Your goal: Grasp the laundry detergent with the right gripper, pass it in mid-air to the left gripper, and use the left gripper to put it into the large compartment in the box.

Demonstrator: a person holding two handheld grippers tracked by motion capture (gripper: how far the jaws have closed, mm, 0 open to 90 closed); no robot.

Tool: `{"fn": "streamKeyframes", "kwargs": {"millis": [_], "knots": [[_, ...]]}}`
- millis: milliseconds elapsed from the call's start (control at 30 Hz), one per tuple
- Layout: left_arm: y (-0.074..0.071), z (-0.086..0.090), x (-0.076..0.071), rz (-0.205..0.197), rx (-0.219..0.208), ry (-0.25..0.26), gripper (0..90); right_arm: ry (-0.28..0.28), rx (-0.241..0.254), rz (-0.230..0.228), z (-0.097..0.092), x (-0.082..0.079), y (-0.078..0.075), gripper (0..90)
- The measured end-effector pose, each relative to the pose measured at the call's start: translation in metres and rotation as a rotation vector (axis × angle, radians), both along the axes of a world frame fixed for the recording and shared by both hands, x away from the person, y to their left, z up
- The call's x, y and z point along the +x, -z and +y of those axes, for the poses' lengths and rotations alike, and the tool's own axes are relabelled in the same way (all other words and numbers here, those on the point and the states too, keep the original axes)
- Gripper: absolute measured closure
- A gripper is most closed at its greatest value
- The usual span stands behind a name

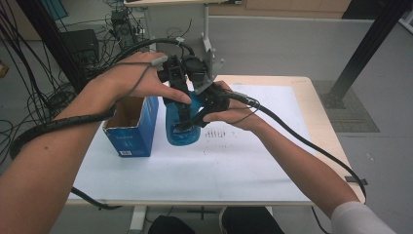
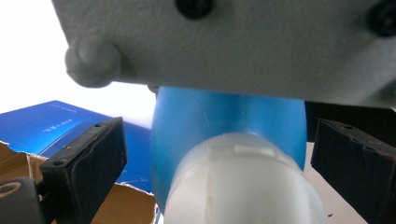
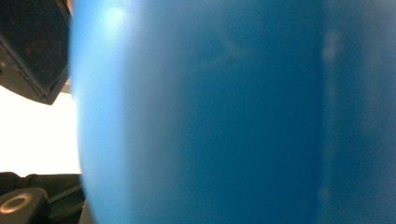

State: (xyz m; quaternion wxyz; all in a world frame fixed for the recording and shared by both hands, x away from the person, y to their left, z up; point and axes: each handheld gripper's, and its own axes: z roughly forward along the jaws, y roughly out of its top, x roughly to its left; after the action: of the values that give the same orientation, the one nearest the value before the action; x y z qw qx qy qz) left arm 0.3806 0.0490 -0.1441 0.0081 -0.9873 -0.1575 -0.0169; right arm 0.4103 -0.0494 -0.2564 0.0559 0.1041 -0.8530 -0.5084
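Two claws meet on a blue plastic bottle (image 1: 181, 127) standing on the table (image 1: 253, 161) just beside an open blue carton (image 1: 131, 129). The right claw (image 1: 202, 114) is clamped on its body; the left claw (image 2: 219, 163) stands wide either side of the whitish neck (image 2: 243, 182), pads clear. The bottle looks light, smooth and slippery, its wall likely yielding; the stiffer neck seems the surer hold. Hands hide its top from above, and any cap is hard to make out.
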Motion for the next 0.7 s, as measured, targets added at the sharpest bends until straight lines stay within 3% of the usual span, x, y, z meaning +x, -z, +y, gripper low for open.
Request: {"fn": "streamKeyframes", "kwargs": {"millis": [700], "knots": [[0.0001, -0.0009, 0.0, 0.002, -0.004, 0.003, 4.1, 0.003, -0.002, 0.005, 0.0002, 0.0007, 0.0005, 43.8]]}}
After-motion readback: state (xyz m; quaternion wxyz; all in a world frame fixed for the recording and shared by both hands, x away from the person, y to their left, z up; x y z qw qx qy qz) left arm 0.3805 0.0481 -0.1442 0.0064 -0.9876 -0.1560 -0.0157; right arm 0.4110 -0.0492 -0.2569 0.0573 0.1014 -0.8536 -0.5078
